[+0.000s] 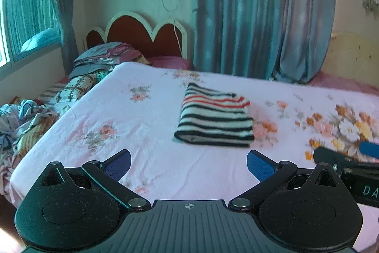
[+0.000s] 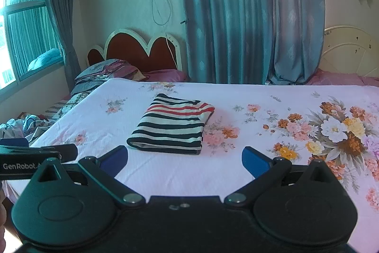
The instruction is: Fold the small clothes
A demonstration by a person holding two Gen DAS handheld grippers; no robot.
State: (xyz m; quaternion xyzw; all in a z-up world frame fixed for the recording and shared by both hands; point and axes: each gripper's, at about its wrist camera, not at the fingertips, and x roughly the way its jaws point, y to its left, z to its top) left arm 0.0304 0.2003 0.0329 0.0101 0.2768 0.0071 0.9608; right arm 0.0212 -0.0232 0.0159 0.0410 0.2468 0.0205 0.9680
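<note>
Striped in black, white and a few red bands, the small folded garment [image 2: 171, 125] lies flat on the flowered bedsheet [image 2: 236, 172], roughly mid-bed and ahead of both tools, touching neither. From where I stand, the right hand-held gripper [image 2: 184, 158] has its blue fingers spread wide with nothing between them, and the bundle sits just beyond its fingertips, a little to the left of its centre line. The left hand-held gripper [image 1: 188, 164] is likewise spread and empty; for it the garment [image 1: 214, 121] lies ahead and to the right, somewhat further off. The two tools sit side by side over the near edge of the bed, each showing at the edge of the other's view. The bundle's long axis runs away from the tools toward the far side of the bed, with the thick folded edge nearest them and the stripes running across. By my judgement the fold looks finished, and the right tool is the nearer one for any final tidying or lifting away.
</note>
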